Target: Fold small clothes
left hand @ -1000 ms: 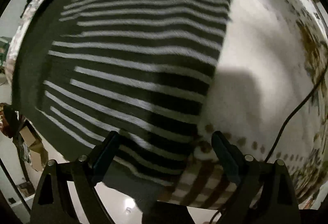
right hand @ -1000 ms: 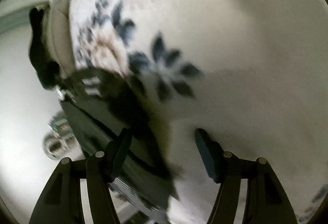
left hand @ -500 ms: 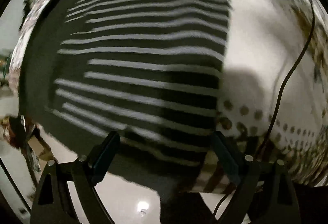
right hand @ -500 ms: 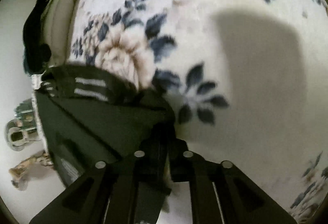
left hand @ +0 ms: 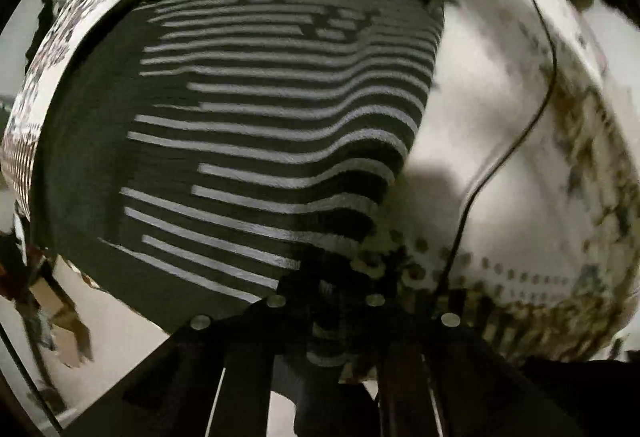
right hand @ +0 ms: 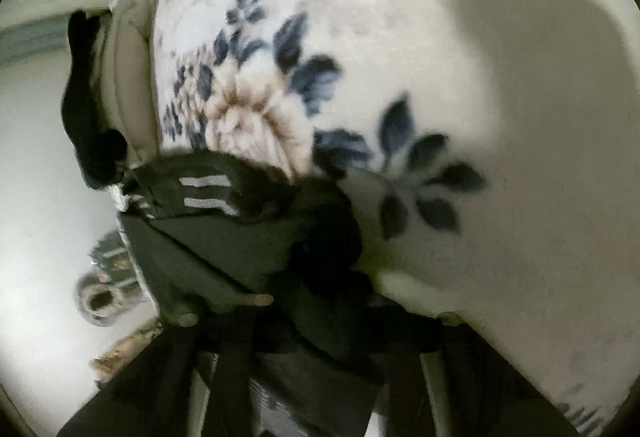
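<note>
The dark striped garment [left hand: 256, 125] lies spread on a floral blanket [left hand: 500, 125], its front crossed by many pale horizontal bands on a near-black ground, with plain dark cloth along its far edge and left side. The bands bow and ripple toward the lower right, where the hem is drawn up into a peak. There the left gripper [left hand: 325, 301] looks almost straight down at the cloth, its fingers clenched on the garment's near edge, a fold of striped fabric bunched between them. A thin black cable [left hand: 516, 141] runs across the blanket to the right of the garment. In the right wrist view the same garment [right hand: 224, 229] shows as a crumpled dark mass with two short white stripes, lying at the edge of the blanket [right hand: 440, 69] beside a large beige flower with blue leaves. The right gripper [right hand: 320, 301] slants downward onto it, its fingers closing, with dark cloth gathered between them; blur hides the fingertips themselves. Pale floor [right hand: 40, 197] lies beyond the blanket's edge.
</note>
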Action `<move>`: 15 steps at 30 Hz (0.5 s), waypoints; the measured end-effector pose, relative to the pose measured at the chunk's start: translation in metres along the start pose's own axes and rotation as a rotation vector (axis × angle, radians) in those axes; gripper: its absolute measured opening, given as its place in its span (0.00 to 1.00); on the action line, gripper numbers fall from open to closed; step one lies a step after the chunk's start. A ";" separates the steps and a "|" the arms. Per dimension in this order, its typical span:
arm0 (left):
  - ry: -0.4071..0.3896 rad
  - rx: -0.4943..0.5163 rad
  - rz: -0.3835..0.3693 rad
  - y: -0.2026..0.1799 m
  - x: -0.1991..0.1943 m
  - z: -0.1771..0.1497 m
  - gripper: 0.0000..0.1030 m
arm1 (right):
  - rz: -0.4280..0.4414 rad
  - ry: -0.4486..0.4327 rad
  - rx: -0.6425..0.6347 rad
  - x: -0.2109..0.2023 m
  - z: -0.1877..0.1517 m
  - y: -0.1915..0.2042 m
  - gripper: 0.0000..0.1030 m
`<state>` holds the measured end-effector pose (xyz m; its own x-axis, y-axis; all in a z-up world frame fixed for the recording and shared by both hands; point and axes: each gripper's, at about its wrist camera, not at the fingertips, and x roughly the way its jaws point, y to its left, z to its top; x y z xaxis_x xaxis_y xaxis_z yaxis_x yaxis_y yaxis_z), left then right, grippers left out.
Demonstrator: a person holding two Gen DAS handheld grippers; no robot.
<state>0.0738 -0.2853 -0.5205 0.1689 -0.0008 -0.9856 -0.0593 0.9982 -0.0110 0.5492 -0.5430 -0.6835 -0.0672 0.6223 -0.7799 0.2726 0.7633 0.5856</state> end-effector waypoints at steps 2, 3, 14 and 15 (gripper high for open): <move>-0.019 -0.019 -0.024 0.015 -0.017 0.004 0.06 | -0.043 -0.026 -0.054 -0.010 -0.004 0.019 0.11; -0.036 -0.031 -0.041 0.023 -0.031 0.007 0.06 | -0.063 -0.036 -0.084 -0.017 -0.008 0.033 0.11; -0.126 -0.216 -0.267 0.155 -0.093 0.042 0.06 | -0.183 -0.111 -0.333 -0.055 -0.051 0.249 0.10; -0.129 -0.231 -0.283 0.165 -0.091 0.048 0.06 | -0.215 -0.119 -0.352 -0.050 -0.055 0.274 0.10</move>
<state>0.0956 -0.1180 -0.4249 0.3320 -0.2524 -0.9089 -0.2098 0.9196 -0.3320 0.5747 -0.3548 -0.4720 0.0301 0.4337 -0.9006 -0.0813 0.8990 0.4303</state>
